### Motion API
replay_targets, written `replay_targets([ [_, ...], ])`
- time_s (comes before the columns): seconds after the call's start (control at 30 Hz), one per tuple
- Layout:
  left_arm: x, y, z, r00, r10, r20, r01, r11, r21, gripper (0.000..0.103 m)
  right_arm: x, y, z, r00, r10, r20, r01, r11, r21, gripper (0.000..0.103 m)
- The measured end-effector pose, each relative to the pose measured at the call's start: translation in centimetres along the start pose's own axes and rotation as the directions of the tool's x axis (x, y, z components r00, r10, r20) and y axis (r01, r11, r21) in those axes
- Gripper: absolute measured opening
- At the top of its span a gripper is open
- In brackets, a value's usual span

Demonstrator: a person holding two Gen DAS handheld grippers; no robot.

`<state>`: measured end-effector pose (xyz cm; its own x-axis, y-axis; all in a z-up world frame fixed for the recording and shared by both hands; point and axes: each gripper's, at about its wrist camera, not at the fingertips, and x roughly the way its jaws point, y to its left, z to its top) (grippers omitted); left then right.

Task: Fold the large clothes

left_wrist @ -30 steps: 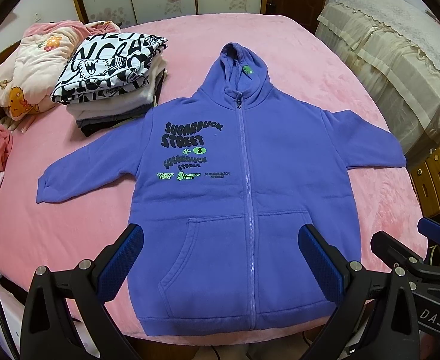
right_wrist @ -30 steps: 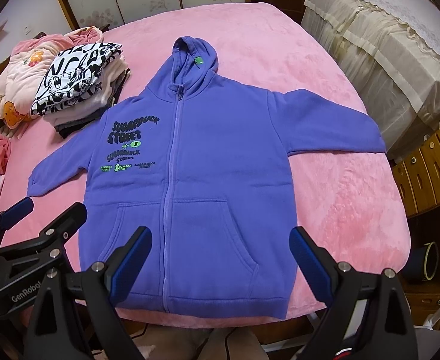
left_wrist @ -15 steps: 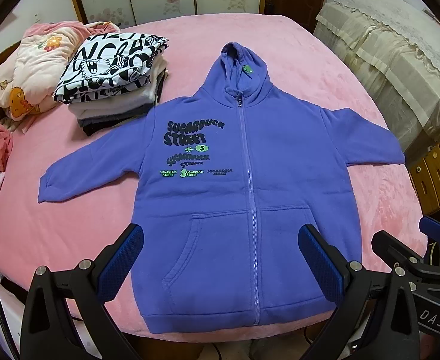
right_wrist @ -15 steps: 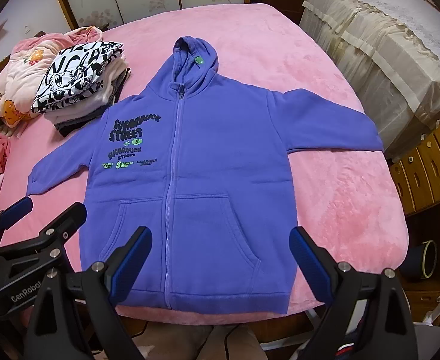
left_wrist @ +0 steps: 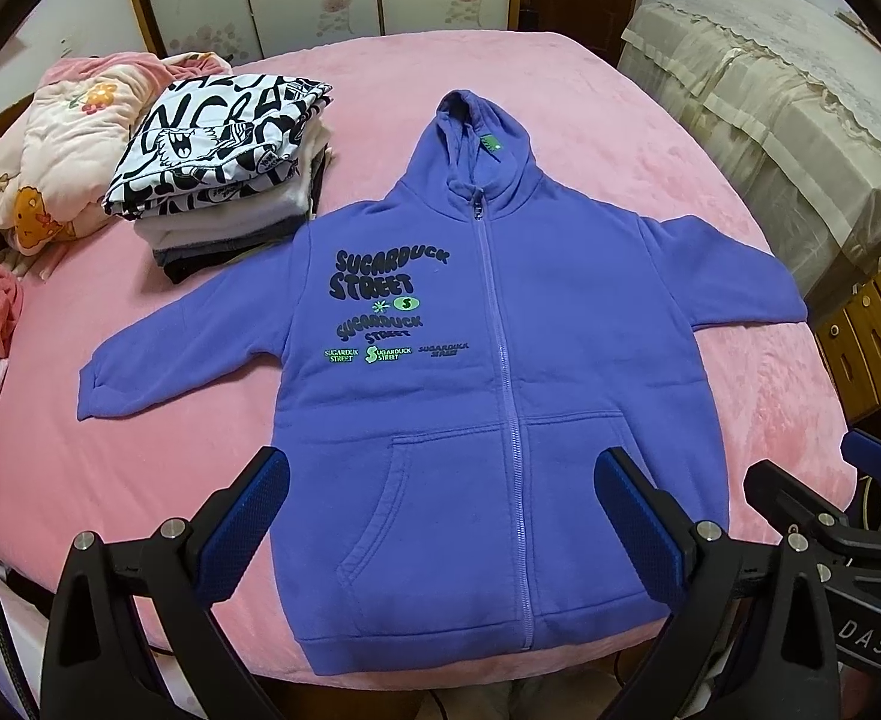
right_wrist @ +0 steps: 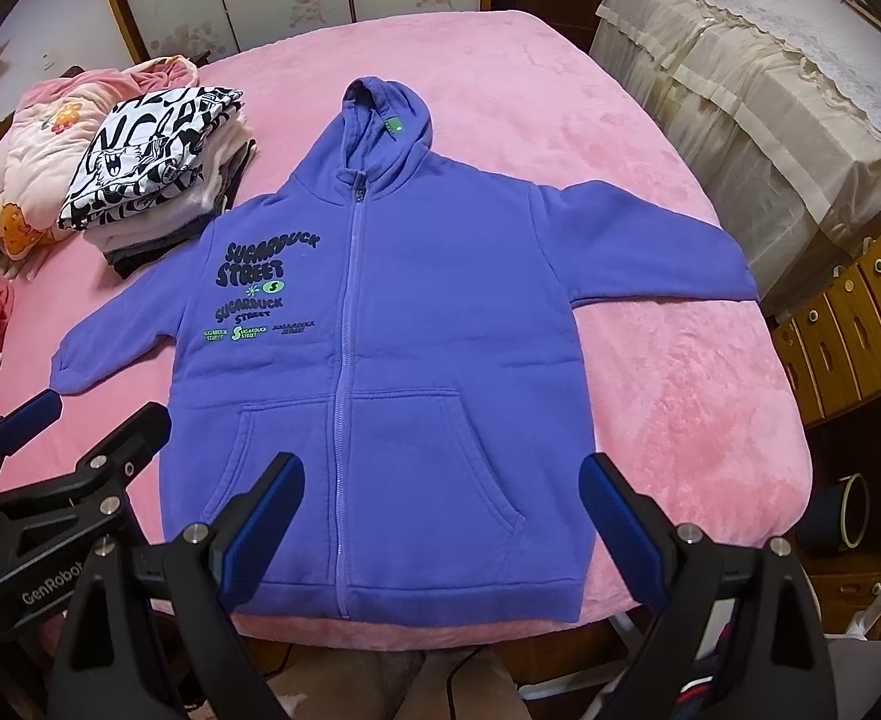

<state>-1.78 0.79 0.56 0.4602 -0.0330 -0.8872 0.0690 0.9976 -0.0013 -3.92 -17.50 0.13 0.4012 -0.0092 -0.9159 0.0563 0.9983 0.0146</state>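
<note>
We are holding the left hand-held gripper [left_wrist: 440, 528] and right hand-held gripper [right_wrist: 443, 519], both spread wide and empty, above the hem of the purple hoodie [left_wrist: 500, 372] lying flat, zipped, on the pink bed [left_wrist: 650, 138], judging each sleeve best pinched at its cuff and folded inward.

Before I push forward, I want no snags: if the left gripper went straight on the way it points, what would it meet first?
Most likely the purple hoodie, around its front pocket. The left gripper is open and empty, with nothing between it and the fabric; depth is unclear.
</note>
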Motion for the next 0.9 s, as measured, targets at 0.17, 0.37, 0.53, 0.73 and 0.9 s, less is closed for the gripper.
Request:
replay_targets([
  [0.17,0.3,0.4,0.3,1.0,-0.008,0.0,0.008,1.0,0.009,0.1,0.0,0.1,0.0,1.0,-0.002,0.001,0.002,1.0,0.002,0.094],
  [0.37,0.8,0.9,0.8,1.0,-0.029,0.001,0.029,0.999,0.017,0.099,0.2,0.4,0.1,1.0,-0.01,-0.002,0.011,1.0,0.021,0.094],
  [0.53,1.0,0.9,1.2,0.999,-0.041,0.008,0.041,0.999,0.034,0.099,0.2,1.0,0.4,1.0,-0.019,0.007,0.019,0.999,0.039,0.093],
  [0.73,1.1,0.6,1.9,0.998,-0.052,0.021,0.051,0.997,0.057,0.099,-0.1,1.2,0.8,1.0,-0.019,0.023,0.018,0.999,0.048,0.088],
  [0.9,1.2,-0.2,2.5,0.998,-0.056,0.027,0.054,0.995,0.081,0.099,-0.1,0.5,0.9,0.999,-0.03,0.018,0.029,0.997,0.071,0.088],
])
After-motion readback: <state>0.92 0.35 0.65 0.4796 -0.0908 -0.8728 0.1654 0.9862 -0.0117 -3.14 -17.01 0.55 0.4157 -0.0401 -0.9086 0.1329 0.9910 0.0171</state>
